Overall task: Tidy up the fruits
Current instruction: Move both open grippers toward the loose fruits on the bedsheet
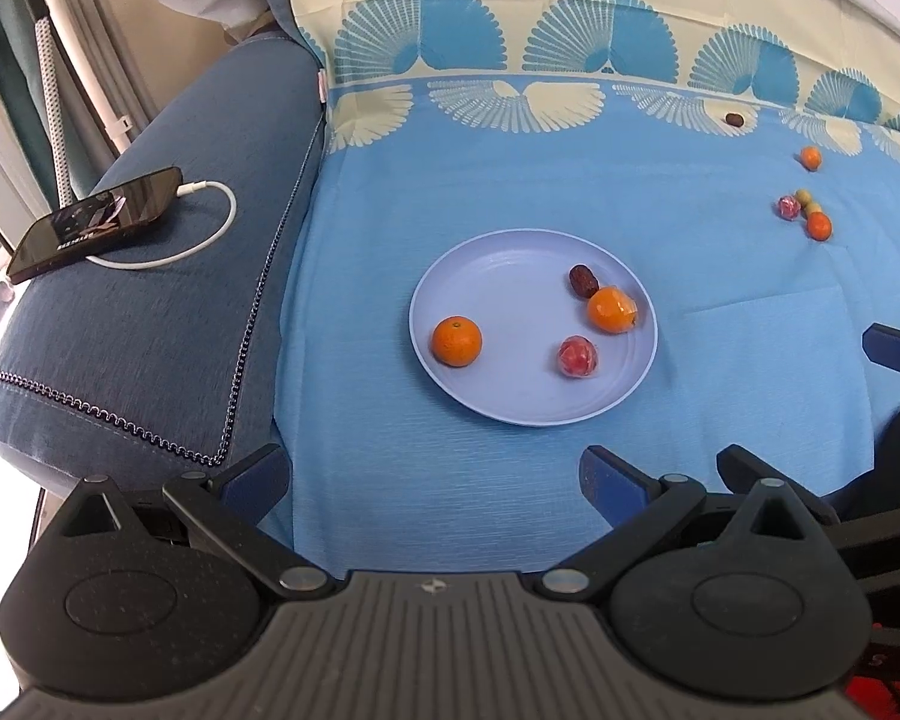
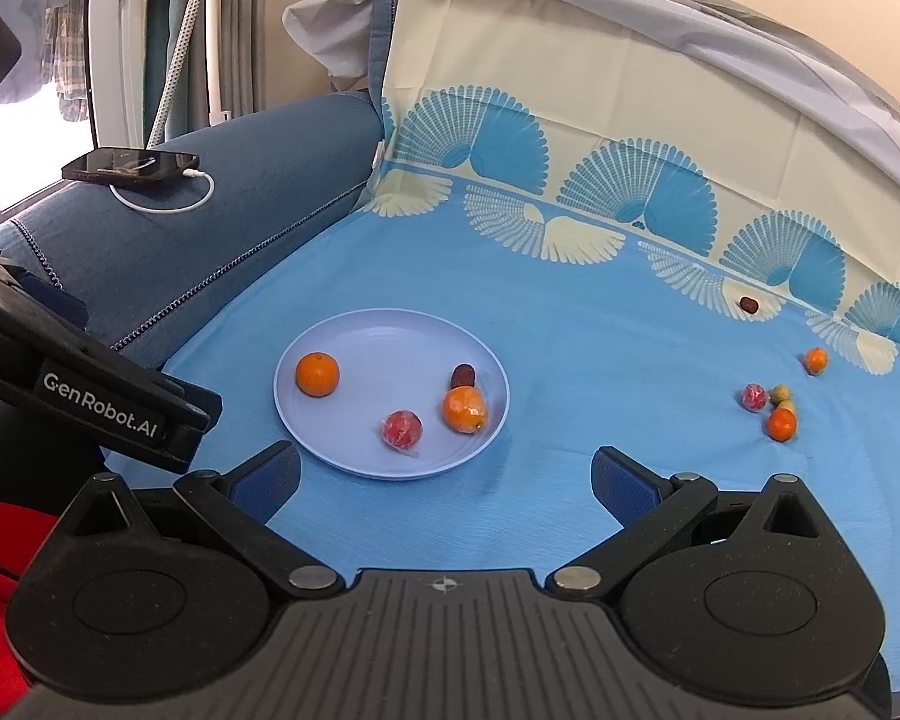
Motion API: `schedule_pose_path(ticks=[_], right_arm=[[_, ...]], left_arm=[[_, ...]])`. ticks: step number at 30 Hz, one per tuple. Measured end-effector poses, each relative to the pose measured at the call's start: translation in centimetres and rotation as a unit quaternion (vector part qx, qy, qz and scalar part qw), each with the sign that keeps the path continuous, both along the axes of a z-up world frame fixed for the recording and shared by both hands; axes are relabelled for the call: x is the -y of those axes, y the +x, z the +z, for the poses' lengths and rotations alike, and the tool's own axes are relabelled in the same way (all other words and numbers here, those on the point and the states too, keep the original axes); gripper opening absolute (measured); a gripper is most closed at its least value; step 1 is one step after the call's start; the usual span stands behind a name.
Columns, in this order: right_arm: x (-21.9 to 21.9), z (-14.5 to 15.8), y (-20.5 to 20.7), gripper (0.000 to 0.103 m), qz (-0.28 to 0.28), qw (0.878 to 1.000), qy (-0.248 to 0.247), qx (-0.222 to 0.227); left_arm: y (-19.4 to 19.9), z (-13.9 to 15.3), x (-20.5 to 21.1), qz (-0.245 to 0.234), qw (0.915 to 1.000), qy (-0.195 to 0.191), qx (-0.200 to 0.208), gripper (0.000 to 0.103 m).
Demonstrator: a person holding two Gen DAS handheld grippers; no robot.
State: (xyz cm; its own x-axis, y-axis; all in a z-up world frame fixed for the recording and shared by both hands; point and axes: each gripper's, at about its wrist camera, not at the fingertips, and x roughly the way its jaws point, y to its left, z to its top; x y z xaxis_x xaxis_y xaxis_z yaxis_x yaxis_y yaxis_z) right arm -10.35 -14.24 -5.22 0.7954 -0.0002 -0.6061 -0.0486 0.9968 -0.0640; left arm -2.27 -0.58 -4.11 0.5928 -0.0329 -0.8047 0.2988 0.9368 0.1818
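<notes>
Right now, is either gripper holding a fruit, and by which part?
Nothing is held. The left gripper and right gripper both have open, empty jaws over the blue cloth, short of the plate.

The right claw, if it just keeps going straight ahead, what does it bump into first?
Probably the near rim of the plate, since the open right claw points just over it. The wrapped red fruit sits right behind that rim. Depth is hard to judge.
</notes>
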Motion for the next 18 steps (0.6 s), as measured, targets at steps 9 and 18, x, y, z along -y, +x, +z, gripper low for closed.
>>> schedule_pose_path(ticks=[9, 18], right_arm=[[1.7, -0.6, 0.6, 0.102, -0.02, 0.999, 0.029, 0.0], [7.8, -1.6, 2.2, 0.102, -0.113, 0.992, 0.05, 0.024]], left_arm=[[0.7, 0.0, 1.6, -0.007, 0.9996, 0.028, 0.008, 0.103], [3.7, 0.1, 5.3, -0.02, 0.9993, 0.028, -0.016, 0.103]])
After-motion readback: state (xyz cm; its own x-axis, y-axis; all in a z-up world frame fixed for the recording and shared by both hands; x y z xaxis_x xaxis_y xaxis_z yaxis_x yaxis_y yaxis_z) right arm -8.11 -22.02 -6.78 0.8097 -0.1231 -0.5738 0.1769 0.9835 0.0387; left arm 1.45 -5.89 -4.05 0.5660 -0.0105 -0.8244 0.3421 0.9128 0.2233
